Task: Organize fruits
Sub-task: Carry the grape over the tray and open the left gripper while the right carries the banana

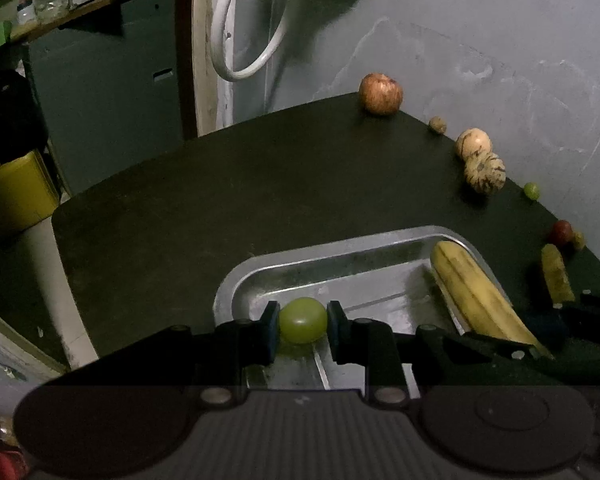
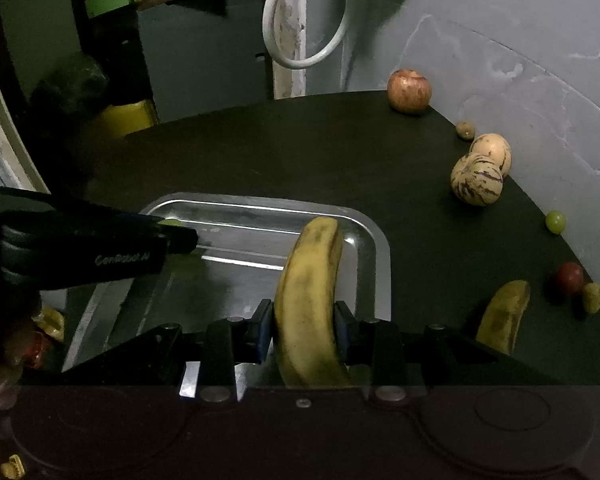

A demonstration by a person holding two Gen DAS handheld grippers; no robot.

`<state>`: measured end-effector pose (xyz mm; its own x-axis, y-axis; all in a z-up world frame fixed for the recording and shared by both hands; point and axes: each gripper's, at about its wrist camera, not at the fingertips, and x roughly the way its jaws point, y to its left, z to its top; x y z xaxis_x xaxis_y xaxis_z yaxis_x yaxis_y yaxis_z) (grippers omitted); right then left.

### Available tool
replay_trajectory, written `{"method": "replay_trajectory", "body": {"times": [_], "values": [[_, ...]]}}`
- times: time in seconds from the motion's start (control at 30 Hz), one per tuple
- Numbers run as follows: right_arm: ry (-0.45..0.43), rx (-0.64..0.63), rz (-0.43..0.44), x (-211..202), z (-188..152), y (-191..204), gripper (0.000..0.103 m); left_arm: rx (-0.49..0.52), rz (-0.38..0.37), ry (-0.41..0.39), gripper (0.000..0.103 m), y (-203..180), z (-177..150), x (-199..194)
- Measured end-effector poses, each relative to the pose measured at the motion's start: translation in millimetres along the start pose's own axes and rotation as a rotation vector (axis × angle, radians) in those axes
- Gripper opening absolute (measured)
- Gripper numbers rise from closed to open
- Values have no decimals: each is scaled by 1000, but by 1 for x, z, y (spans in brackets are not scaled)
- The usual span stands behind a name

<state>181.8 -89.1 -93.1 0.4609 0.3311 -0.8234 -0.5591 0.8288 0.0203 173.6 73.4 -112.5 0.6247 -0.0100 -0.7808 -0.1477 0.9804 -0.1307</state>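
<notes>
Dark table with a metal tray and loose fruit

The dark table (image 1: 180, 208) is carrying a metal tray (image 1: 340, 256) near its front edge, while along the far edge by the wall an apple (image 1: 380, 93) is sitting at the corner, then a small brown nut (image 1: 437, 124), two striped melons (image 1: 480, 164) touching each other, a green grape (image 1: 531, 191), a red fruit (image 1: 561, 232) and a second banana (image 2: 502, 316) lying beside the tray
</notes>
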Motion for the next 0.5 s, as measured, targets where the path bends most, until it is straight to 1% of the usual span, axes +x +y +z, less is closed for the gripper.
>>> {"method": "replay_trajectory", "body": {"times": [0.27,0.3,0.5], "values": [[13,5,2,7,-1,-2,34,-4,5,8,28,-1,1,4],[8,4,3,6,-1,-3,37,-3,7,10,28,-2,1,4],[-16,-5,12,3,2,-2,40,-4,11,12,28,-3,2,3]]}}
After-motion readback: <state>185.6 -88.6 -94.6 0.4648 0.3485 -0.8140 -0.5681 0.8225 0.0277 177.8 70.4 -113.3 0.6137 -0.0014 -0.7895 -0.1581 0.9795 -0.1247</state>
